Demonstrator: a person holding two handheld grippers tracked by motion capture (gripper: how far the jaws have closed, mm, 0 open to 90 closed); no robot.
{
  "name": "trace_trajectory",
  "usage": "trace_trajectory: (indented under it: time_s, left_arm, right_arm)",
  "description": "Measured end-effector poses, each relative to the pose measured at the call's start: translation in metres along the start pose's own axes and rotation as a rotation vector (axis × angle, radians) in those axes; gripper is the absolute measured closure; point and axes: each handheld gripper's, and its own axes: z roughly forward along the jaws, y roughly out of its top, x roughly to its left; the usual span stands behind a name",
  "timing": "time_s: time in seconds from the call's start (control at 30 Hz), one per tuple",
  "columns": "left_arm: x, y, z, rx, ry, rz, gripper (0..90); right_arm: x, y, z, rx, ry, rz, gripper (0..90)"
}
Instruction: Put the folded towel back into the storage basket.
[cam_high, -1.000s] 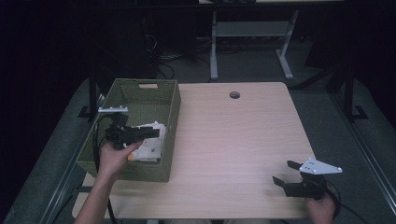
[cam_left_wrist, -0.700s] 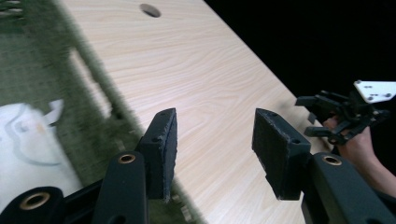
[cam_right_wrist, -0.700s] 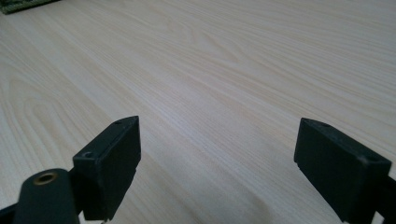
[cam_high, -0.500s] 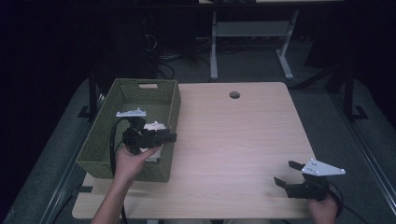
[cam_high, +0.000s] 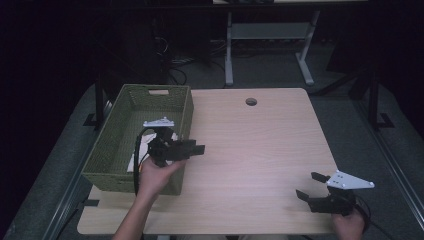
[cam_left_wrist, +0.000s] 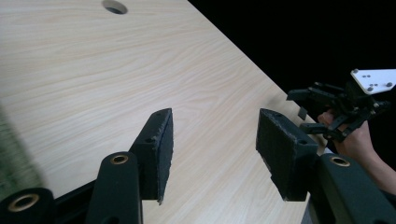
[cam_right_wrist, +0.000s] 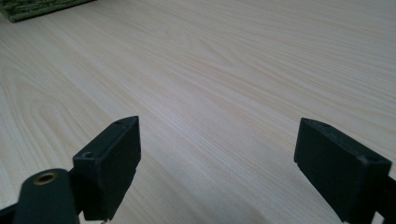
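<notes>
- Left gripper (cam_high: 192, 149), jaws apart and empty, hangs over the right wall of the green basket (cam_high: 117, 145) at the table's (cam_high: 260, 150) left.
- Right gripper (cam_high: 312, 186), jaws apart, sits near-right.
- Risk: the trailing cable could snag the rim (white items (cam_high: 142, 152) inside).

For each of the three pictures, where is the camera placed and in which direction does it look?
High view: above the person's side, facing forward and down on the table and green basket; both forearms and hands show.
Left gripper view: on the left gripper, facing across the table toward the right gripper and its hand.
Right gripper view: on the right gripper, low over the wood, facing the basket's corner.
Shared: high and left gripper views both show the table's round hole.
</notes>
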Motion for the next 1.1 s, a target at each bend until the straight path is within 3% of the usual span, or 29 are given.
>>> trace_trajectory:
  time_s: [0.7,1.1]
  left_arm:
    - [-0.032,0.002,0.051,0.041,-0.01,0.017,44.8]
    - [-0.051,-0.002,0.08,0.076,-0.014,0.063,41.0]
  right_arm:
    - [-0.008,-0.001,-0.003,-0.023,0.029,0.019,14.2]
    - [-0.011,-0.002,-0.004,-0.023,0.018,0.023,14.1]
